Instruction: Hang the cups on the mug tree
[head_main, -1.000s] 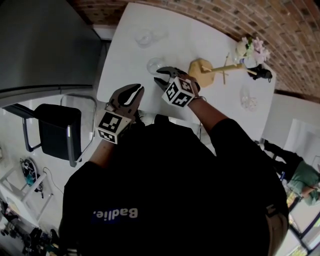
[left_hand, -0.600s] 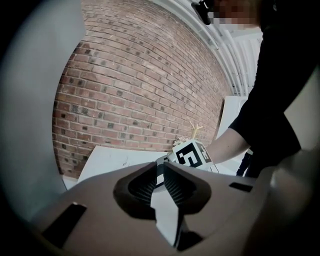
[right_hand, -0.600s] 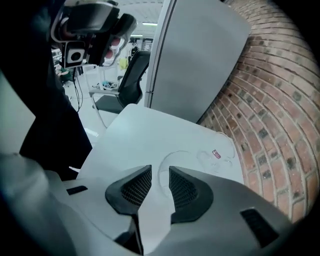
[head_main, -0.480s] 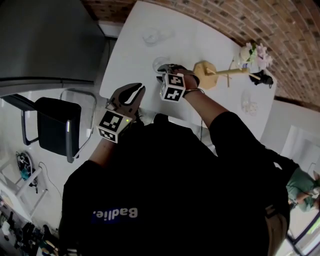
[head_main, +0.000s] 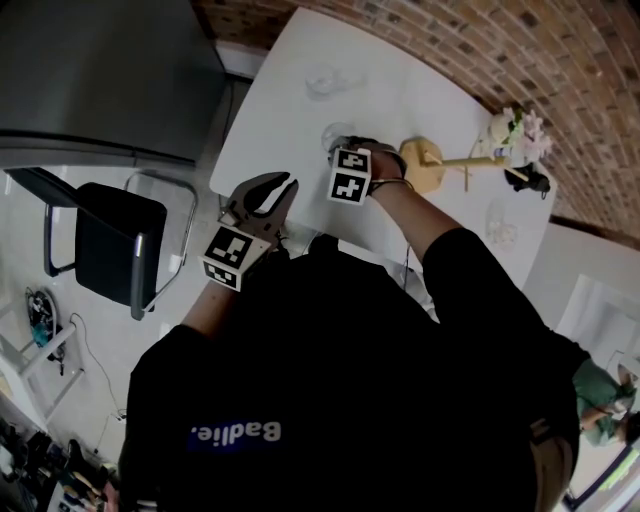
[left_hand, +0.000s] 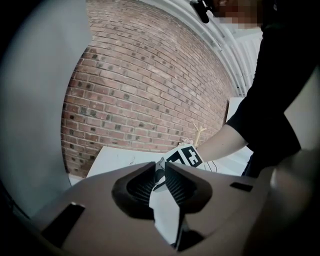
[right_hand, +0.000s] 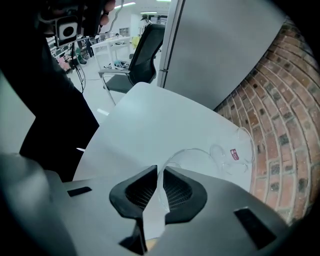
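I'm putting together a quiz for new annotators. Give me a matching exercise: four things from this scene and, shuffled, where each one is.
Things:
1 glass cup
2 mug tree
3 black chair
4 flowers

Places:
A on the floor, left of the table
B rim between the right gripper jaws
C far right end of the table, near the brick wall
D upright on the table, right of the right gripper

Pairs: 1-B, 2-D, 3-A, 4-C.

The right gripper's jaws have just been closing, with that cup's wall between them.

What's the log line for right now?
stage: grasp | right gripper: jaws just closing on glass cup wall | left gripper: empty
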